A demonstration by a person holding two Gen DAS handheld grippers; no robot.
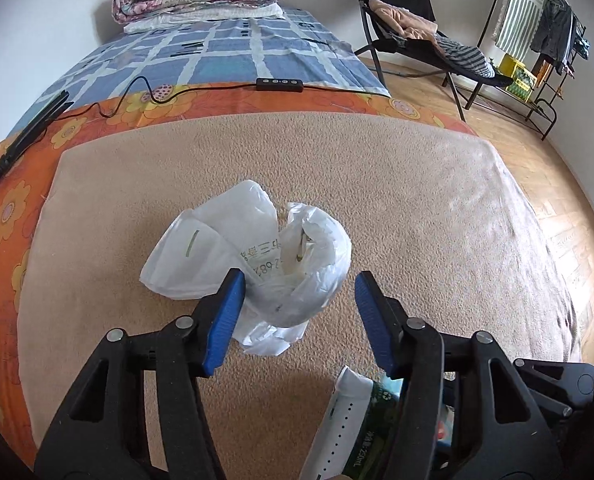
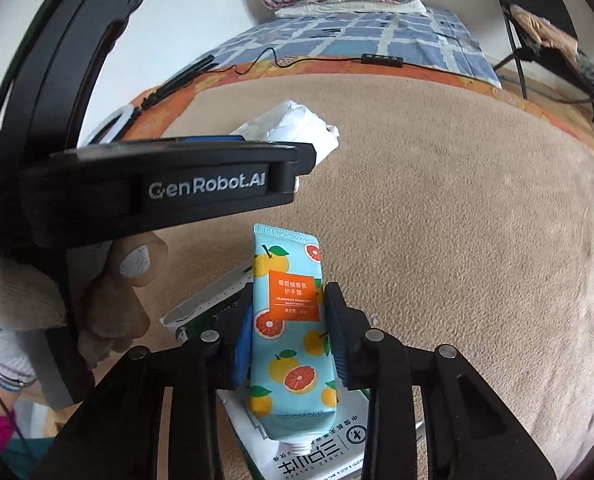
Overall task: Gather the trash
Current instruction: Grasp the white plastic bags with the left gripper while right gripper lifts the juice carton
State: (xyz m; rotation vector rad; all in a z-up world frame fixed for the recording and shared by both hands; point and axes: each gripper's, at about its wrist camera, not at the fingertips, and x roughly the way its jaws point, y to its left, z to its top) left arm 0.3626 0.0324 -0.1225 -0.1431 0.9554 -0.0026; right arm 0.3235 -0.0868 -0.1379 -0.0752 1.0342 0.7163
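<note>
Blue ribbed pads on my right gripper press both flat sides of a hand cream tube, its jaws closed down to the tube's width. The tube is smooth printed plastic, pale blue with oranges and grapefruit slices, its long axis running straight out along the fingers, crimped end away from me and cap end toward the camera. Beneath it lies a flattened white milk carton with green print, resting on the beige carpet-like mat. My left gripper is wide open and holds nothing. Its blue pads flank the near side of a crumpled white plastic bag, the left pad overlapping the bag's edge in view, though I cannot tell if it touches. The bag lies dead ahead of the left fingers and just beyond them, thin, glossy and wrinkled, its mouth gaping upward. From the right wrist view, the bag sits ahead and to the left, partly hidden behind the left gripper's black body. I judge the tube must travel forward and leftward to drop into that mouth, while the nearer left gripper steadies the bag. Farther out are an orange floral sheet and a blue checked bedspread.
</note>
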